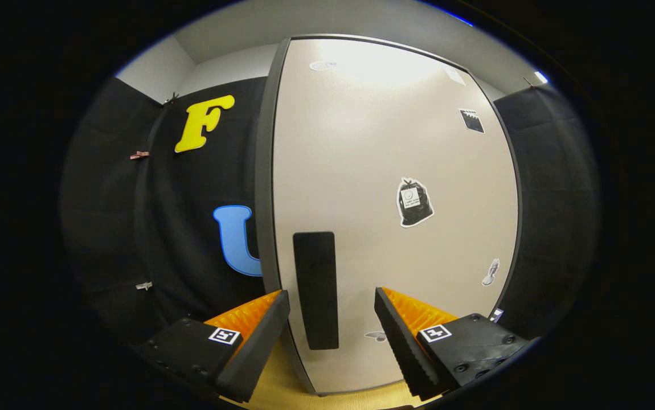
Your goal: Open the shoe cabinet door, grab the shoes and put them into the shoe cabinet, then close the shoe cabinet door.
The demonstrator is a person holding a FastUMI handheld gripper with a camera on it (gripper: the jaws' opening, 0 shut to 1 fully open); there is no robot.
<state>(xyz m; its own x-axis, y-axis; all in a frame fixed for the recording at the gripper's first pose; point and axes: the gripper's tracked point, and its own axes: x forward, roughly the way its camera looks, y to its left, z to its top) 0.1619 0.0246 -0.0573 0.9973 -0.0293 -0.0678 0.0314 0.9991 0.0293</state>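
Observation:
The shoe cabinet door [384,171] is a tall pale panel with a dark frame, standing closed right in front of me. A black vertical handle [316,287] sits near its left edge, low on the door. My gripper [332,304] is open, its two fingers spread either side of the handle and just short of it. Nothing is held between them. Several small stickers dot the door, among them a black bag sticker [414,202].
Black cloth wall [179,228] hangs to the left of the cabinet and more of it to the right [555,216]. A strip of pale wooden floor [282,393] lies below the fingers at the cabinet's foot.

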